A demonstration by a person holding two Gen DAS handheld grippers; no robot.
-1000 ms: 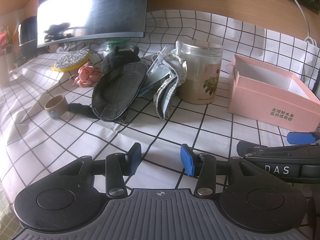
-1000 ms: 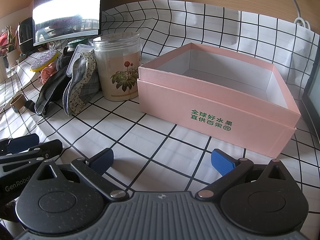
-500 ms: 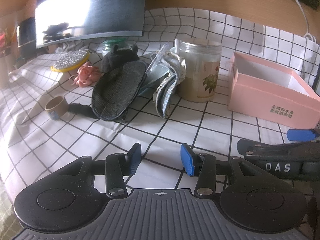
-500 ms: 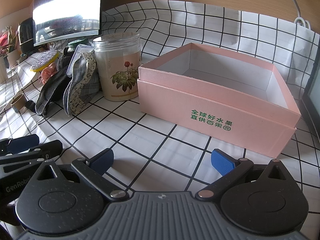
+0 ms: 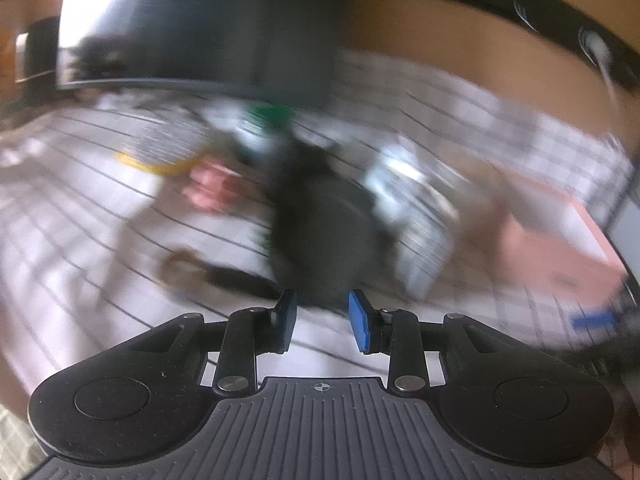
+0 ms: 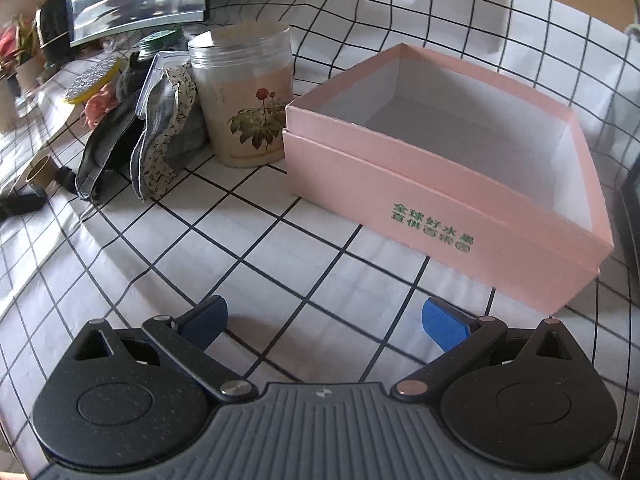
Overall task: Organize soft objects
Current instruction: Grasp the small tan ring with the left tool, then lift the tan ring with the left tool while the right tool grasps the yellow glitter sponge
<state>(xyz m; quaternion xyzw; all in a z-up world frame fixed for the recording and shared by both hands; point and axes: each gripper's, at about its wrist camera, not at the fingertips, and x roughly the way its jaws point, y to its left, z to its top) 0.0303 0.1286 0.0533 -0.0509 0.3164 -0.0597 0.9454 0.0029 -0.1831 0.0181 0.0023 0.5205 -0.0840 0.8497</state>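
Left tongs (image 5: 322,322) just moved toward dark cloth (image 5: 324,232), narrowing, still apart, holding nothing. Cloth on surface (image 6: 280,240), left of jar (image 6: 244,96). Right tongs (image 6: 324,322) wide, empty, near pink box (image 6: 440,184). Grab likely next.

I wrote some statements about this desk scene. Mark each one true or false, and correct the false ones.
1. The pink box has nothing inside. True.
2. The jar with the flower picture stands to the right of the pink box. False: in the right wrist view it stands to the left, close beside it.
3. The right gripper holds a cloth. False: its fingers are open on nothing.
4. The checked tablecloth is white with black lines. True.
5. The left gripper grips the dark fabric piece. False: its jaws have just been closing, but nothing is between them.
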